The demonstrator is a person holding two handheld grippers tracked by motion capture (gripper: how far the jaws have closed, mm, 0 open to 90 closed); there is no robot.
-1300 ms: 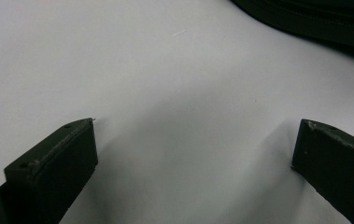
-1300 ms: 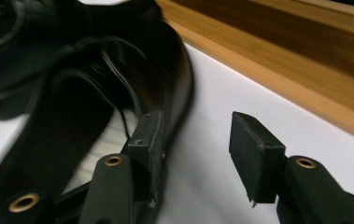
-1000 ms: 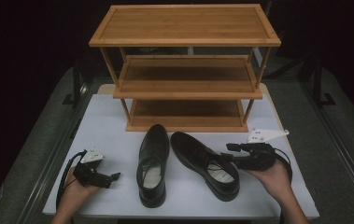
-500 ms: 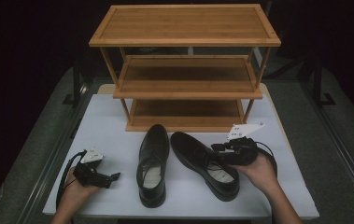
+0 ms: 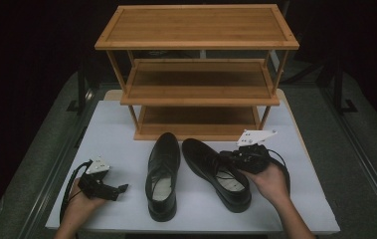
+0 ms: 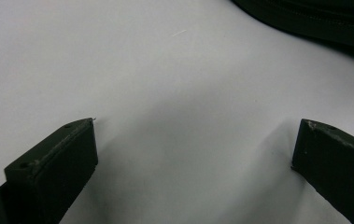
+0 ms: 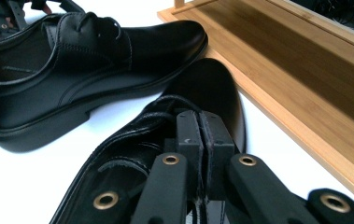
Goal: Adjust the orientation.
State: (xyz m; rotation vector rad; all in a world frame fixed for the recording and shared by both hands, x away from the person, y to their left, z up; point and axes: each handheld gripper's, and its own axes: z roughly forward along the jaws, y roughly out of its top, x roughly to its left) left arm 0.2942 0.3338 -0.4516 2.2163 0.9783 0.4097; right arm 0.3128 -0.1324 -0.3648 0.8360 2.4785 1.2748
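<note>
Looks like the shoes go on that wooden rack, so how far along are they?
Nothing is shelved: the rack is empty. In hand: the right gripper is shut on the right shoe. The left shoe lies untouched, the left gripper open beside it. Both placements remain.

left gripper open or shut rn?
Open. In the left gripper view, the left gripper's jaws stand wide apart over bare white table, holding nothing.

Two black shoes sit on the one white table [image 5: 305, 209]: one shoe [image 5: 163, 174] toward 7 o'clock, the other shoe [image 5: 216, 174] toward 5 o'clock. One wooden rack [image 5: 198, 69] with three shelves stands at 12 o'clock.
</note>
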